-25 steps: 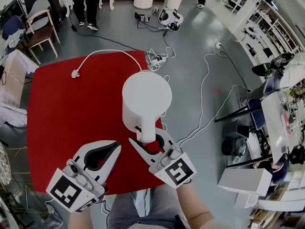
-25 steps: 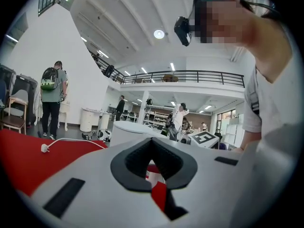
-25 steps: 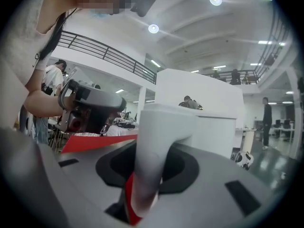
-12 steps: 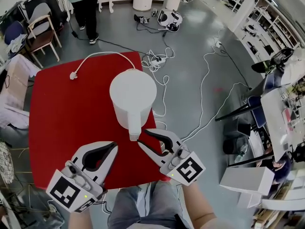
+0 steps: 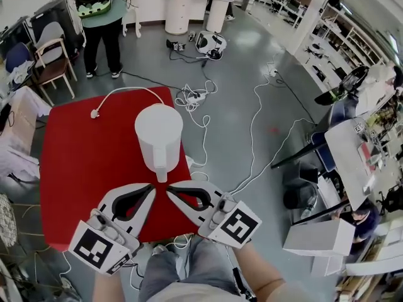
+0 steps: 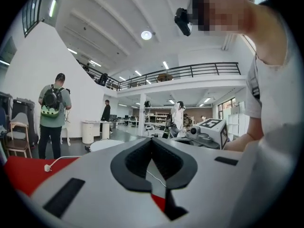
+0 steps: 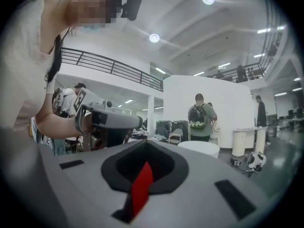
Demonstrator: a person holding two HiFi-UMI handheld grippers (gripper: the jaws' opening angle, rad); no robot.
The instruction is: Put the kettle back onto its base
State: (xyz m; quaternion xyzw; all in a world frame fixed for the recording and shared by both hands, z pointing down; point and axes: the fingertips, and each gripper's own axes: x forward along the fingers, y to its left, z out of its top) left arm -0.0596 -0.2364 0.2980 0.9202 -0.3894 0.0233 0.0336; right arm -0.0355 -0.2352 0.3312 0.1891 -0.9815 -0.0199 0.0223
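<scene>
The white kettle (image 5: 158,133) stands upright on the red table (image 5: 82,168), its handle (image 5: 162,168) facing me. Its base is hidden beneath it; a white cord with a plug (image 5: 95,113) runs out from behind it. Both grippers hover near the table's front edge, clear of the kettle. My left gripper (image 5: 153,189) is shut with nothing in it, and my right gripper (image 5: 169,190) is shut and empty just below the handle. The kettle's lid (image 6: 105,144) peeks over the jaws in the left gripper view, and the lid (image 7: 199,147) shows likewise in the right gripper view.
Cables and a power strip (image 5: 192,95) lie on the grey floor right of the table. A person with a backpack (image 5: 97,5) stands beyond the table, by chairs (image 5: 50,65). Desks and a white box (image 5: 318,238) are to the right.
The right gripper's jaws opened off the kettle handle, then shut empty. Both grippers drew back toward me and rose. The kettle stays standing on the table.
</scene>
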